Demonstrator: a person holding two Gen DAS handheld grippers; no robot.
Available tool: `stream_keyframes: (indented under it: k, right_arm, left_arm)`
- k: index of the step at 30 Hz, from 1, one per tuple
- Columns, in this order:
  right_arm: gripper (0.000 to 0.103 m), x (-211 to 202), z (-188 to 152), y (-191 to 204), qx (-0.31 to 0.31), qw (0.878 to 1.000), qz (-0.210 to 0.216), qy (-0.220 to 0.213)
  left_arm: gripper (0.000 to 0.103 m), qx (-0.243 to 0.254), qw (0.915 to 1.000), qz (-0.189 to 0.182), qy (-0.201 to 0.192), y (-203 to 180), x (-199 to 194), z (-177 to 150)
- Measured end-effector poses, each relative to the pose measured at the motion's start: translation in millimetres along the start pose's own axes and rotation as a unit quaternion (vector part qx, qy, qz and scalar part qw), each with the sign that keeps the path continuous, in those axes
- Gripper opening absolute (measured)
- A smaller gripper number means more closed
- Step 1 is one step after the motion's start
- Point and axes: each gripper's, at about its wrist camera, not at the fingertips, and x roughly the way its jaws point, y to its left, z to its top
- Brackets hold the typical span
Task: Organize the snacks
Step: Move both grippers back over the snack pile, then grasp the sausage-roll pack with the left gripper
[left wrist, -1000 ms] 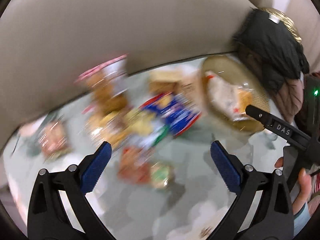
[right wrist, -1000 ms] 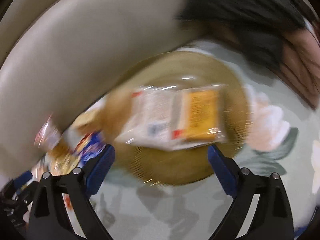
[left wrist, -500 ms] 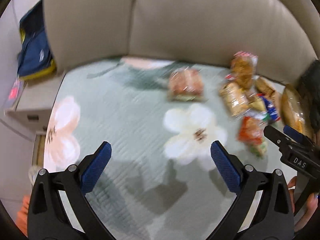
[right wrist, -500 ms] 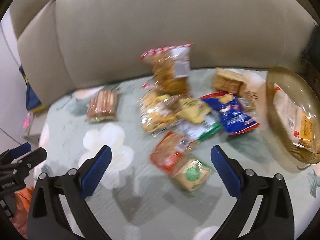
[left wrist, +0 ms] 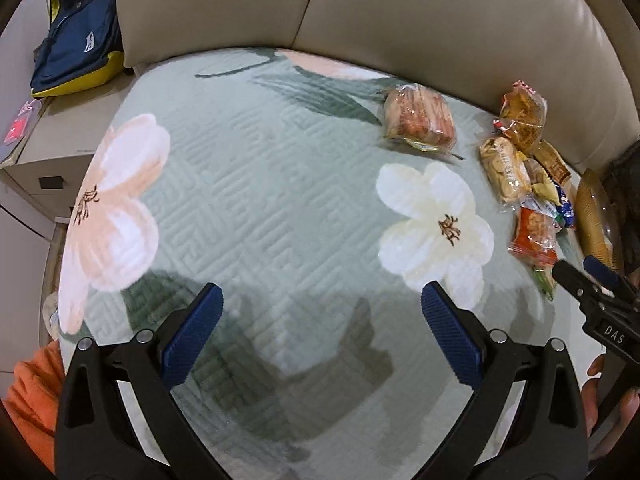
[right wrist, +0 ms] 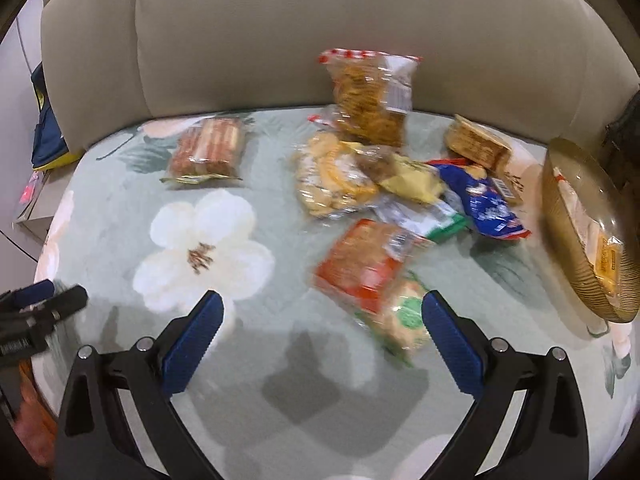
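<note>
**Both grippers empty over the bed, snacks off to the right**

L gripper (left wrist: pixel 322 332) hangs over bare green flowered bedspread (left wrist: pixel 256 184), blue pads spread wide, nothing btwn them; a clear-wrapped reddish pastry pack (left wrist: pixel 418 118) lies apart up by the beige padded headboard (left wrist: pixel 440 20); rest of the heap sits further right. R gripper (right wrist: pixel 323 332) also spread wide, empty; orange-red crinkly snack packet (right wrist: pixel 366 266) lies just ahead and slightly right of it, long axis running diagonally, far-left to near-right; a small green-labelled cracker pack (right wrist: pixel 404 320) touches its near end, beside the R pad. Gold ribbed round tray (right wrist: pixel 580 248) at far right, one wrapped pack in it already. R hand looks nearer, by my guess.
</note>
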Motion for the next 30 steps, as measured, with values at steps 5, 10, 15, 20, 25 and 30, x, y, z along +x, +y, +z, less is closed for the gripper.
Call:
stream_keyframes:
  k: [5, 10, 15, 20, 25, 30]
  right_arm:
    - [0.098, 3, -5, -32, -0.036, 0.999, 0.015, 0.019]
    - [0.098, 11, -1, -42, -0.077, 0.996, 0.034, 0.035]
    - [0.098, 25, 12, -41, -0.100, 0.994, 0.032, 0.033]
    - [0.098, 38, 17, -55, -0.062, 0.996, 0.041, 0.040]
    - [0.098, 47, -1, -73, 0.018, 0.997, 0.052, 0.048]
    - [0.098, 42, 8, -71, 0.034, 0.997, 0.053, 0.039]
  left_arm:
    - [0.099, -0.015, 0.9988, -0.044, 0.014, -2, 2, 13]
    - [0.100, 0.013, 0.9984, -0.055, 0.004, -23, 3, 49]
    - [0.100, 0.040, 0.9984, -0.040, 0.006, -49, 28, 85]
    - [0.100, 0.051, 0.9981, -0.030, 0.016, -72, 62, 113]
    - [0.100, 0.082, 0.9965, 0.010, 0.016, -96, 80, 125]
    - [0.100, 0.095, 0.9949, -0.010, 0.032, -110, 93, 131]
